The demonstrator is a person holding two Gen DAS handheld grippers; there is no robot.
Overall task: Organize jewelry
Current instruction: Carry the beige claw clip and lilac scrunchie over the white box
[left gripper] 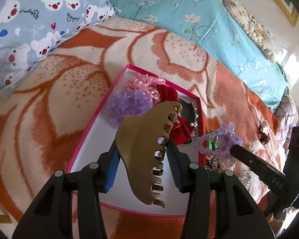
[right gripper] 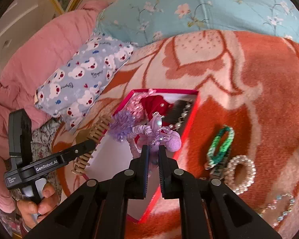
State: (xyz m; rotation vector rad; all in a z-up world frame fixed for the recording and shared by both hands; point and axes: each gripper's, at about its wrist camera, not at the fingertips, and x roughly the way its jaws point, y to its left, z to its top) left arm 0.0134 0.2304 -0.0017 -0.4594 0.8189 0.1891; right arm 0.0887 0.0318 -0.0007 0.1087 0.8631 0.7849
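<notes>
The left claw [left gripper: 143, 155] grips a tan hair clip [left gripper: 147, 151] between its blue pads, teeth to the right, and holds it above the white floor of the pink box [left gripper: 85, 139]. The right claw [right gripper: 153, 151] is clenched on a lilac scrunchie [right gripper: 147, 131] — a looped band with a pompom and clear beads — held over the box's near right side. In the left view this scrunchie hangs just beyond the box's right wall.

Inside the box, at its far end, lie a purple puff [left gripper: 127, 103], a pink puff [left gripper: 143, 83], a red bow [left gripper: 167, 97] and a dark comb with pearls [right gripper: 181, 109], packed close together; the near half of the floor is bare.

The box sits on an orange-and-cream blanket [left gripper: 69, 79] on a bed. To its right on the blanket lie a green band [right gripper: 221, 141], a pearl ring [right gripper: 241, 173] touching it, and a rhinestone chain [right gripper: 281, 209] nearer the edge. A hand [right gripper: 37, 203] holds the left claw's grip.
</notes>
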